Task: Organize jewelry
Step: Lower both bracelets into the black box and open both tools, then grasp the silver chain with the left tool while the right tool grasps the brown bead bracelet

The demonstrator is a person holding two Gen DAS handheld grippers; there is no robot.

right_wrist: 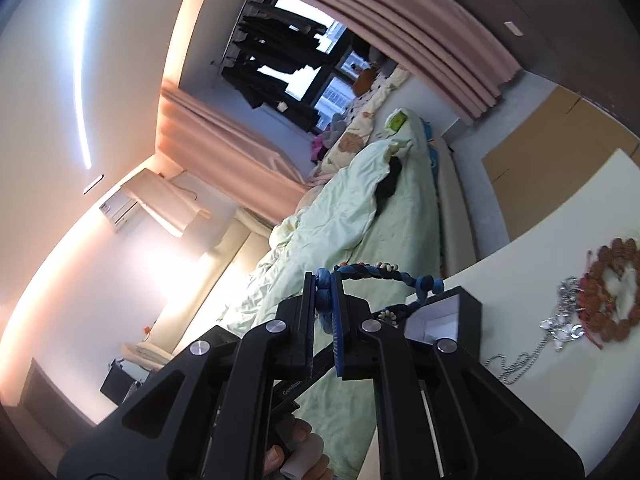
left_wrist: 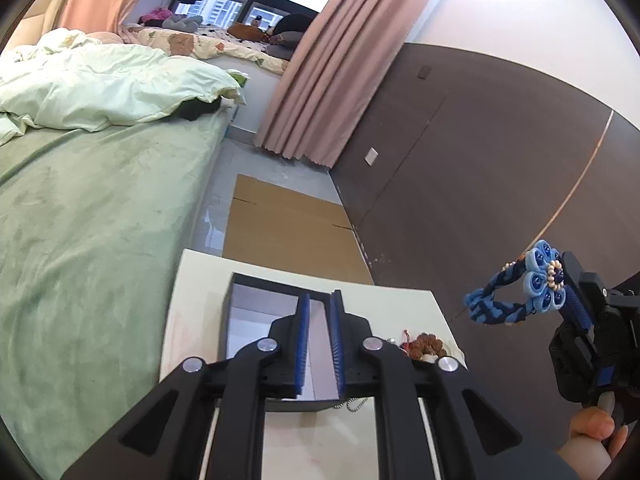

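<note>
A black jewelry box [left_wrist: 229,320] with a white inside lies open on the white table [left_wrist: 192,300]. My left gripper [left_wrist: 320,296] hovers over the box, its blue pads a narrow gap apart with nothing between them. My right gripper [right_wrist: 324,280] is shut on a blue braided bracelet [right_wrist: 372,270] and grips it at its flower ornament. In the left wrist view that bracelet [left_wrist: 500,300] hangs in the air to the right of the table, clear of the box. A brown bead bracelet [right_wrist: 616,280] and a silver chain necklace [right_wrist: 560,320] lie on the table beside the box [right_wrist: 468,304].
A bed with a green sheet [left_wrist: 80,240] runs along the table's left side. Flat cardboard [left_wrist: 288,224] lies on the floor beyond the table. A dark wall panel [left_wrist: 480,160] and pink curtains [left_wrist: 320,80] stand to the right.
</note>
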